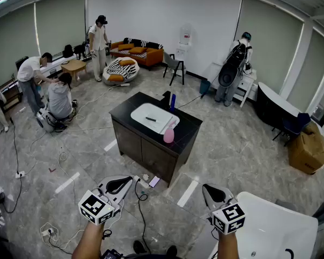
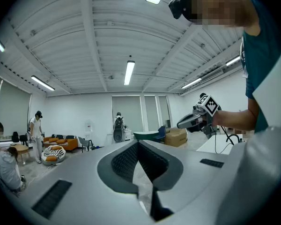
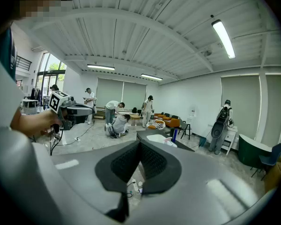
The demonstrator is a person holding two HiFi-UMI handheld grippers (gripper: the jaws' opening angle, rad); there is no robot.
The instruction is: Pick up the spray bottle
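The pink spray bottle [image 1: 169, 134] stands upright at the front right of a white sink [image 1: 149, 116], on a dark cabinet island [image 1: 190, 128] in the middle of the room. A blue bottle [image 1: 173, 101] stands at the island's far edge. My left gripper [image 1: 133, 179] and my right gripper [image 1: 206, 188] hover low in the head view, well short of the island and apart from the bottle. Both are shut with nothing between their jaws. The right gripper view looks over its shut jaws [image 3: 140, 144] toward the island [image 3: 152, 136]. In the left gripper view the right gripper [image 2: 189, 121] shows off to the side.
A white table [image 1: 275, 225] is close at the lower right. Cables and a power strip [image 1: 146, 183] lie on the floor before the island. Several people work at the far left [image 1: 56, 99]. A sofa [image 1: 135, 50], a chair [image 1: 175, 66] and a cardboard box [image 1: 308, 147] line the room's edges.
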